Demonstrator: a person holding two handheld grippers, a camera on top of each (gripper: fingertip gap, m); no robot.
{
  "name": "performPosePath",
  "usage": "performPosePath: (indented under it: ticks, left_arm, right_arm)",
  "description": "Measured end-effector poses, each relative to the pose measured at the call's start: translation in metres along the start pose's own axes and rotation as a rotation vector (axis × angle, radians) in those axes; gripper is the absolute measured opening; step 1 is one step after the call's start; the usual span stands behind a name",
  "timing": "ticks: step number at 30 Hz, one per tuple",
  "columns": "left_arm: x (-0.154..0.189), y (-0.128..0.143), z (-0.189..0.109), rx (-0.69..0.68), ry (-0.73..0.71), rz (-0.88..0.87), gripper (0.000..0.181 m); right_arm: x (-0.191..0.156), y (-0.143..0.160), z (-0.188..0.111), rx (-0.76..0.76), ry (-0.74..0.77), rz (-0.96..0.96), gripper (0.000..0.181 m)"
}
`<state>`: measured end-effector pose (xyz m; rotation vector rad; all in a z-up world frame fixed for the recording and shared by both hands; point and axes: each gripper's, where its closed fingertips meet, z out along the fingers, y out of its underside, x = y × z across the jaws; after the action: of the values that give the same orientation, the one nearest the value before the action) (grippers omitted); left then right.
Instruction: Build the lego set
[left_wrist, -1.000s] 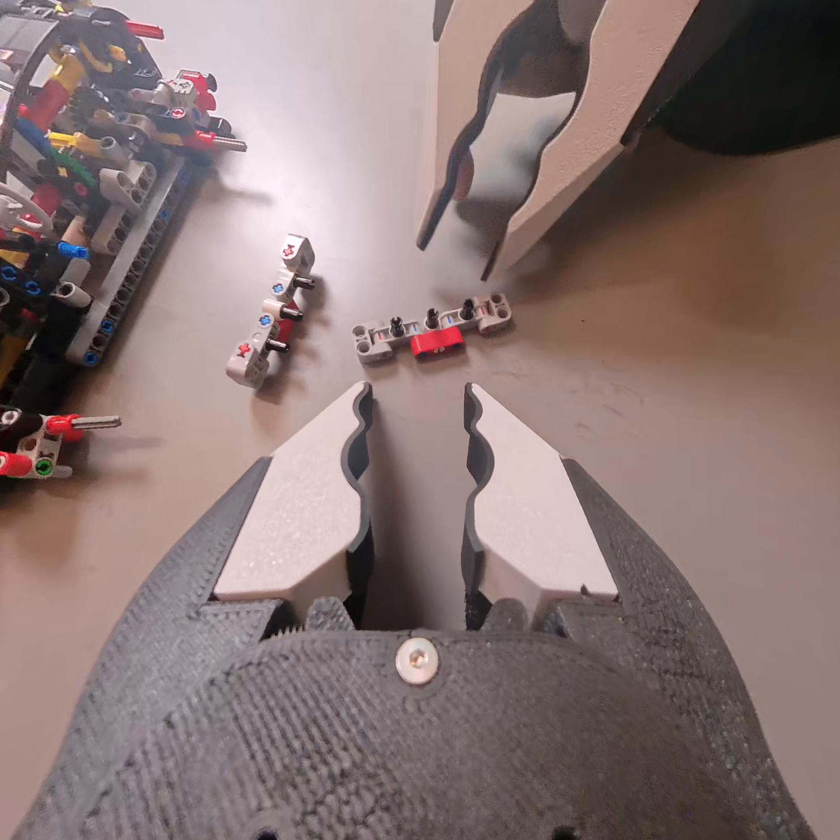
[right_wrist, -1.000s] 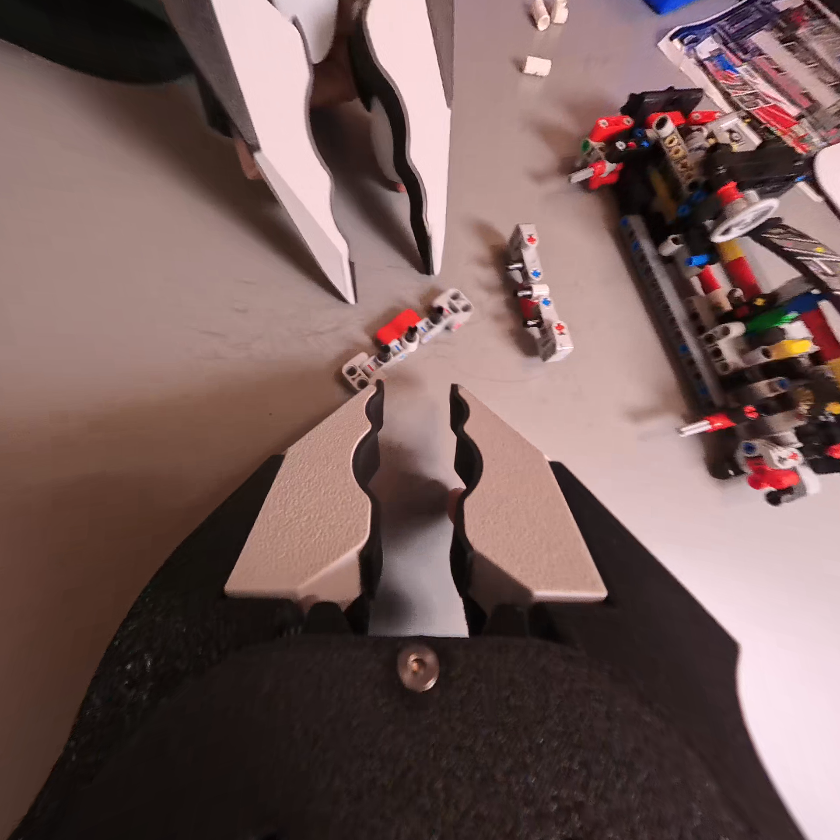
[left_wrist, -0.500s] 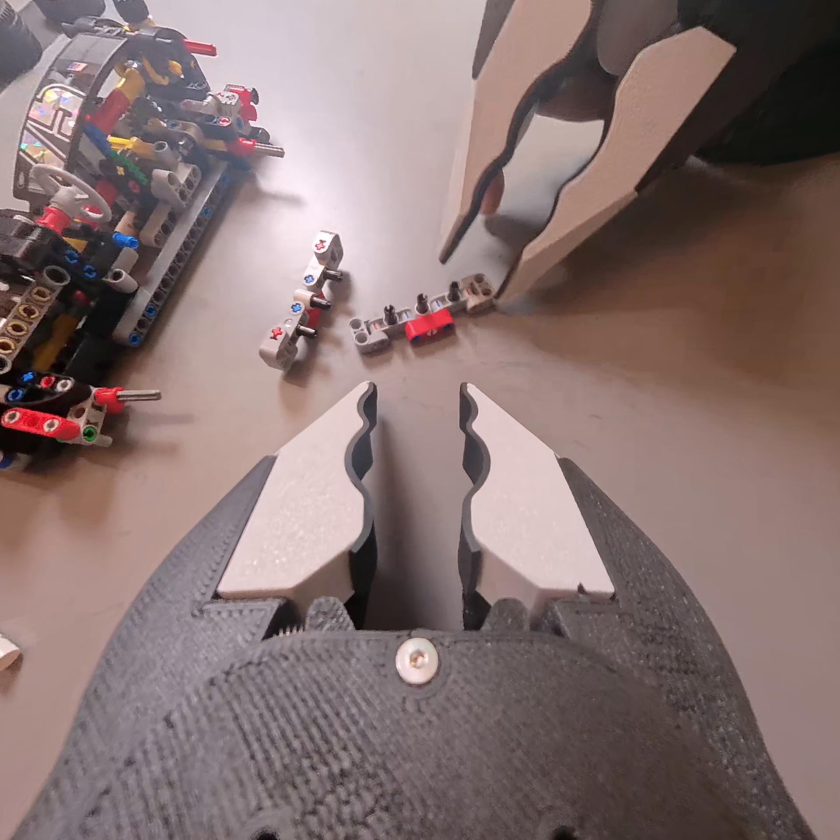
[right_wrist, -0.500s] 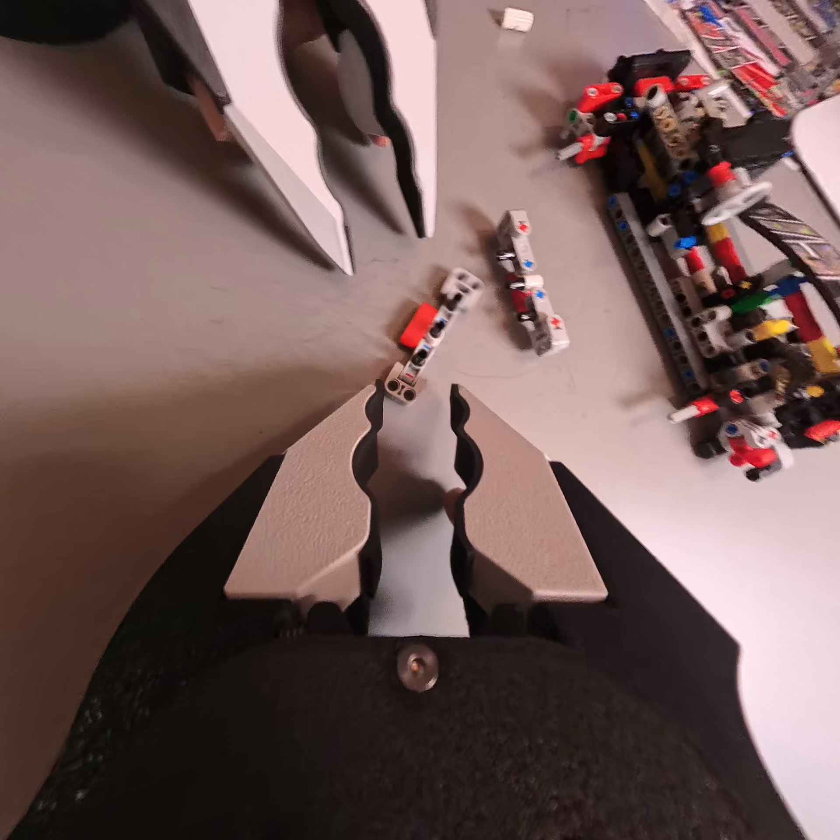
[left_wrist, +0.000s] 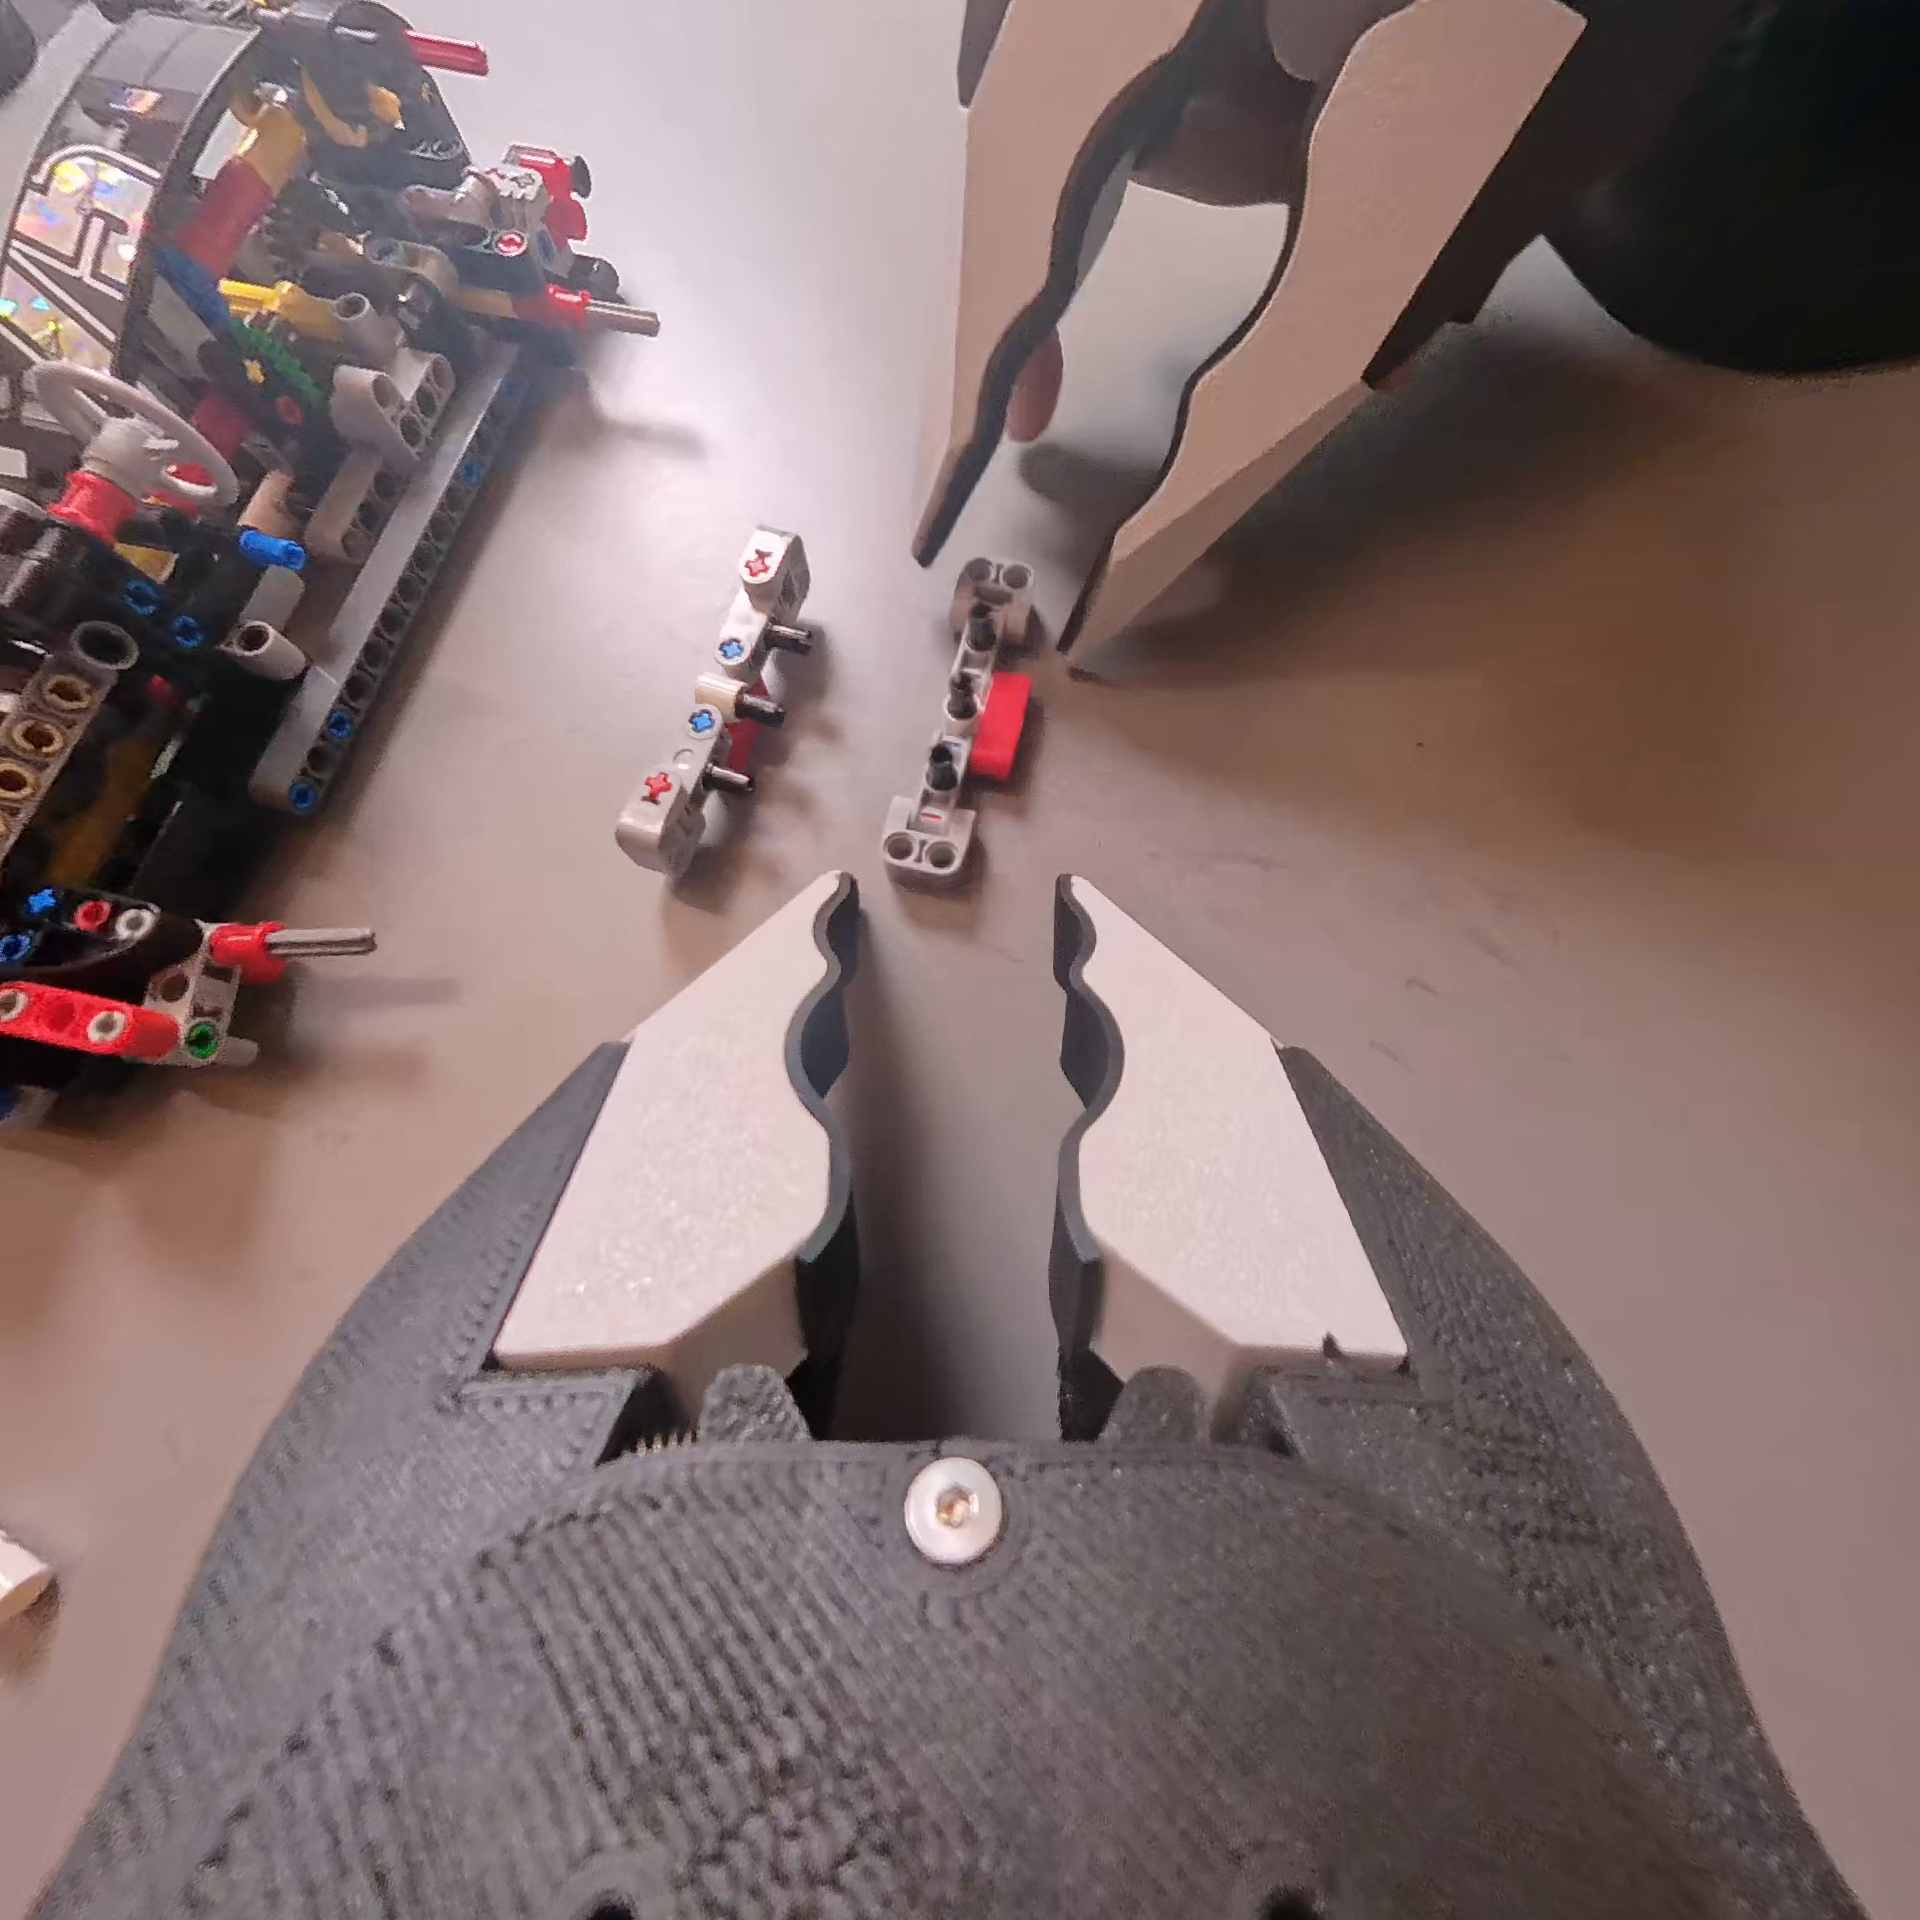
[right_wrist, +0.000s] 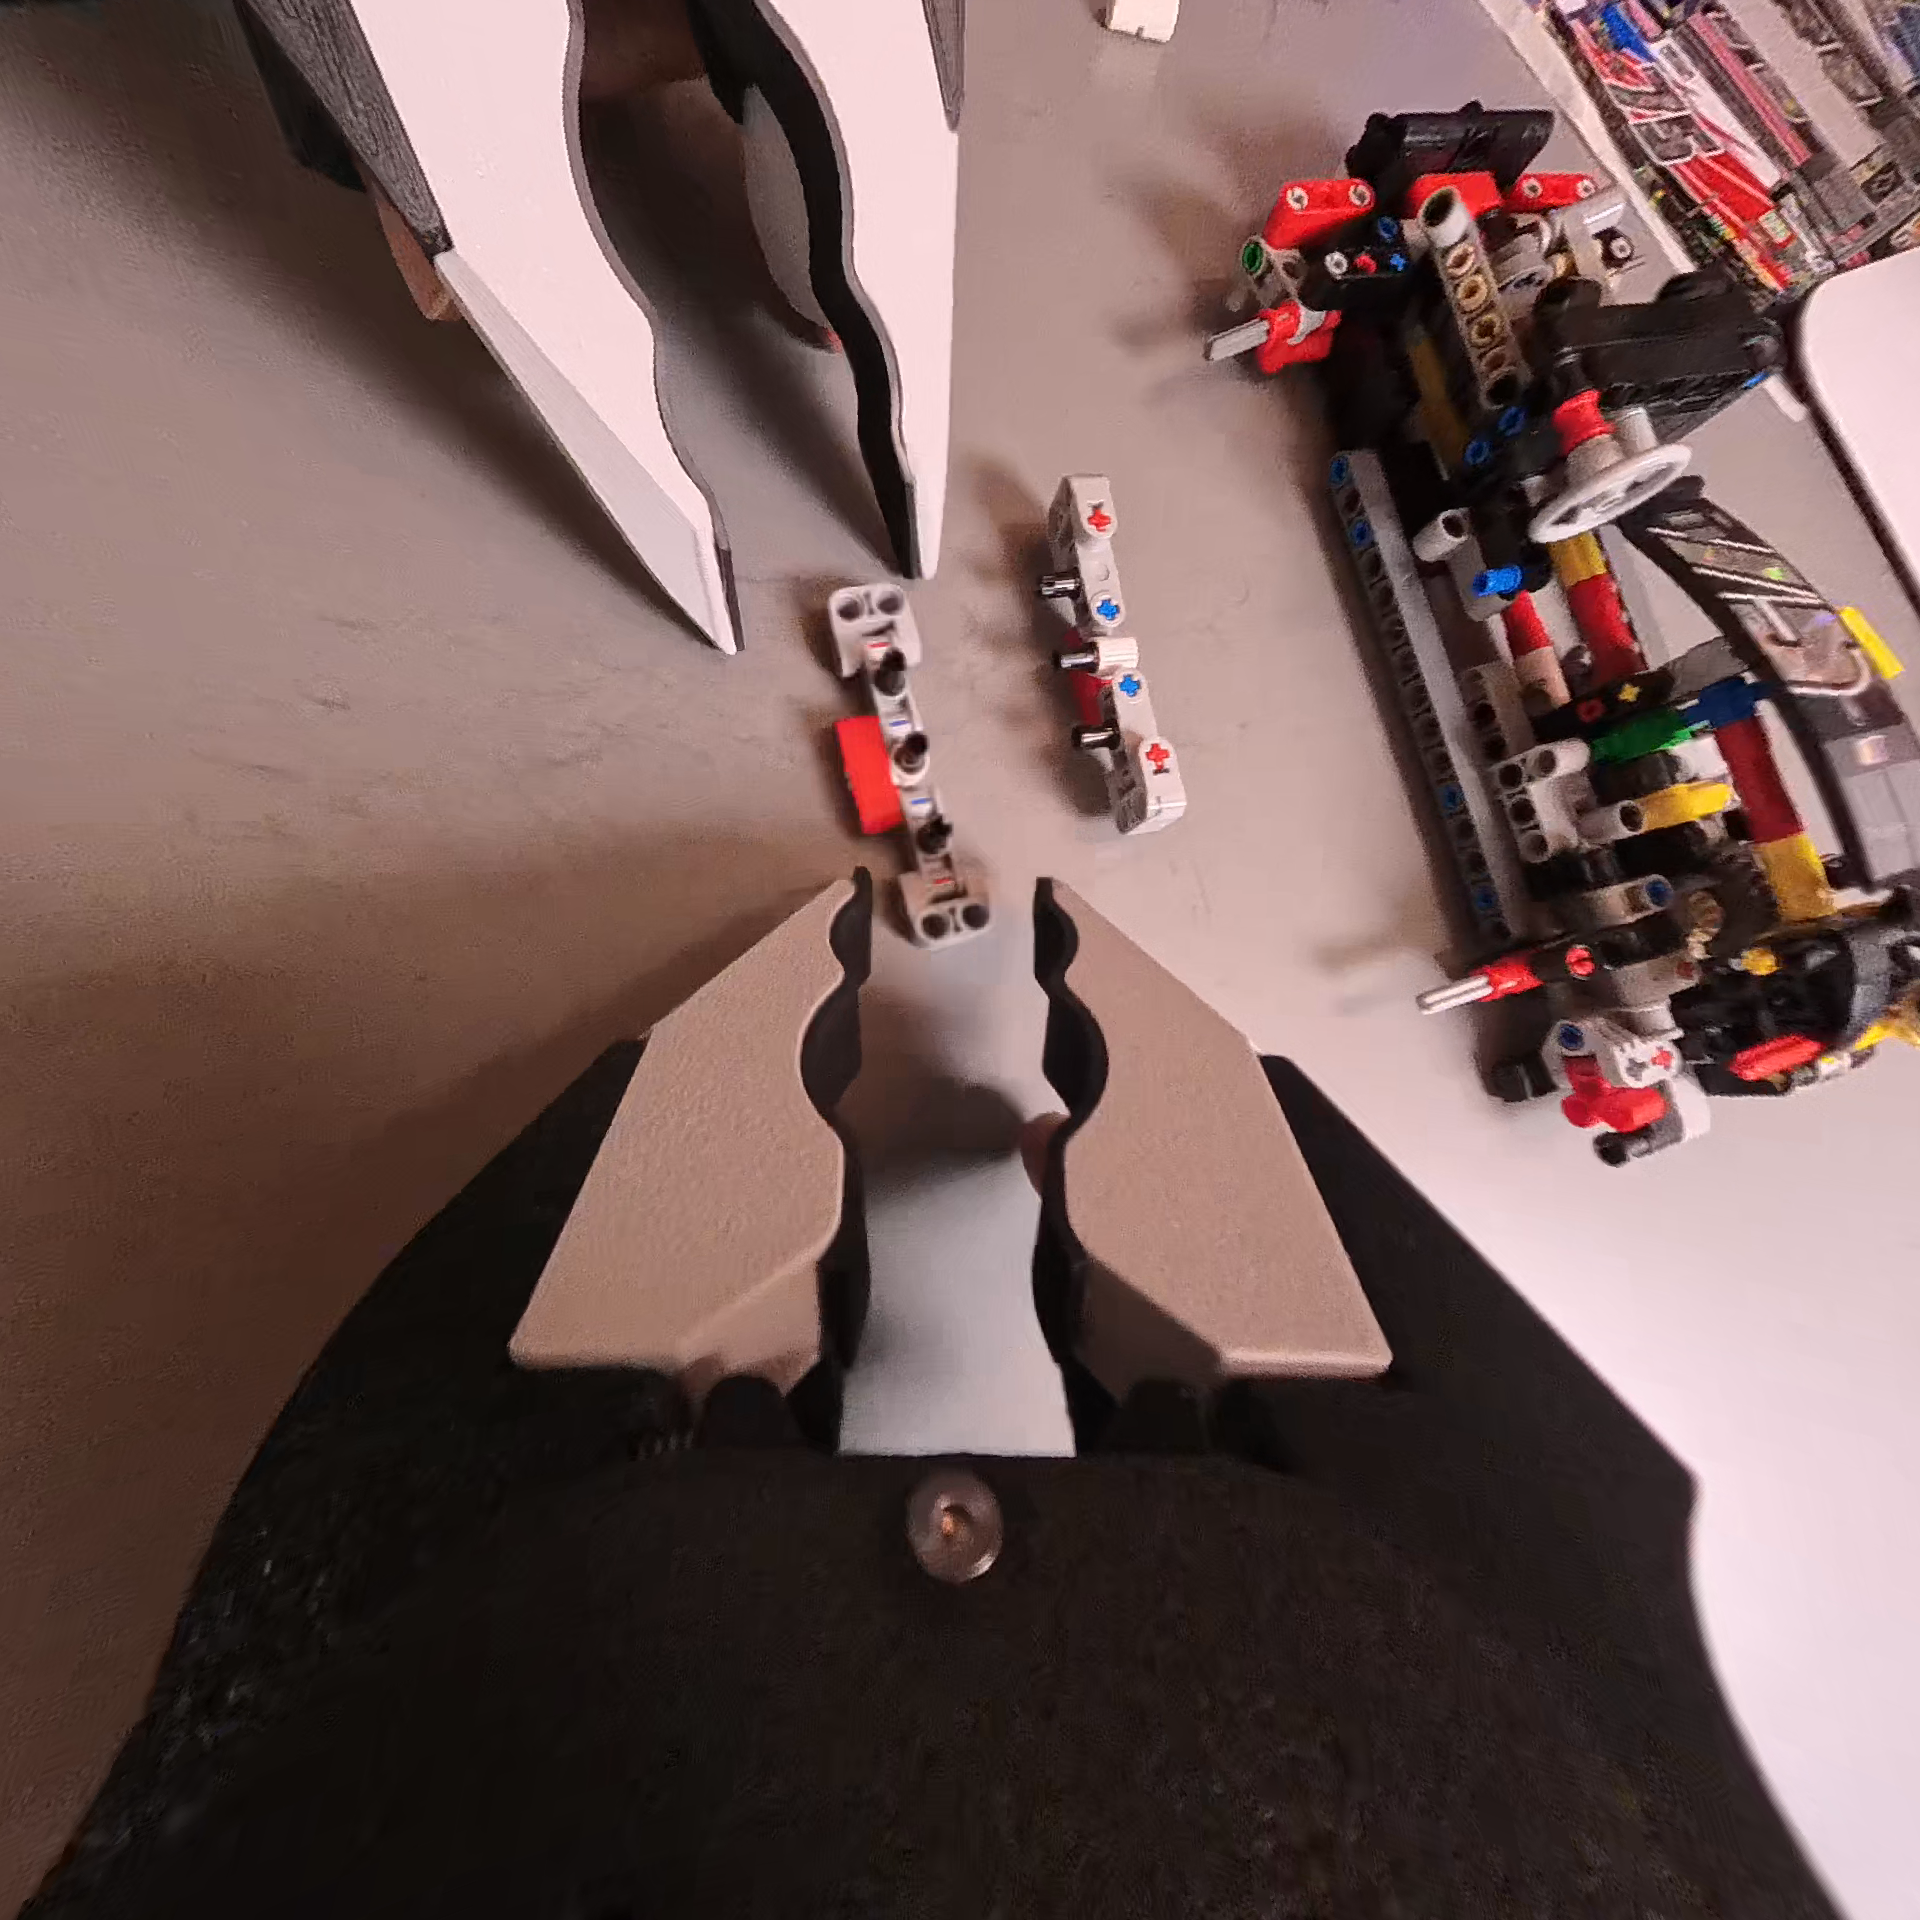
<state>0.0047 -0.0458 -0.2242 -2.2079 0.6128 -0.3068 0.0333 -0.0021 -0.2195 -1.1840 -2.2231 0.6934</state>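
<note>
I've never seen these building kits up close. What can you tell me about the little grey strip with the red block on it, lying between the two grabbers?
The grey strip is a small plastic lego piece lying flat on the table. Each end has a wider grey block with two round holes. Three short black pegs stick up along it, and a red block sits against one side near the middle. One end lies just ahead of the open left gripper, the other near the open right gripper; neither holds it.

My left gripper (left_wrist: 954, 899): pale grey wavy-edged fingers (left_wrist: 686, 1132), black ribbed body, one silver screw (left_wrist: 953, 1509). Right gripper (right_wrist: 943, 899) likewise.
</note>
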Motion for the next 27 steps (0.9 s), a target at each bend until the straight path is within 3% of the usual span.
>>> performPosePath:
  ticks: [1,6,12,19,22,24,27]
  left_arm:
    - [-0.001,-0.001,0.001,-0.002,0.015,-0.007,0.035]
    - [-0.004,-0.006,0.007,-0.003,0.055,0.012,0.021]
    - [-0.006,-0.008,-0.001,0.044,-0.049,0.161,0.015]
    - [0.004,-0.017,-0.021,0.173,0.172,-0.147,0.037]
    - [0.014,-0.016,-0.025,0.182,0.272,-0.211,0.031]
    - [0.016,-0.017,-0.025,0.184,0.261,-0.174,0.018]
    - [0.016,-0.017,-0.024,0.183,0.209,-0.105,0.017]
  right_arm:
    - [0.003,0.001,-0.001,-0.004,-0.003,-0.011,0.030]
    - [-0.002,0.002,0.003,-0.020,-0.095,-0.018,0.020]
    - [0.001,-0.014,-0.001,0.103,0.074,-0.281,0.016]
    - [-0.009,-0.042,-0.009,0.276,0.298,-0.634,0.015]
    - [-0.015,-0.049,-0.013,0.317,0.335,-0.711,0.015]
    - [-0.018,-0.049,-0.012,0.319,0.334,-0.723,0.015]
    - [-0.016,-0.047,-0.012,0.319,0.327,-0.687,0.015]
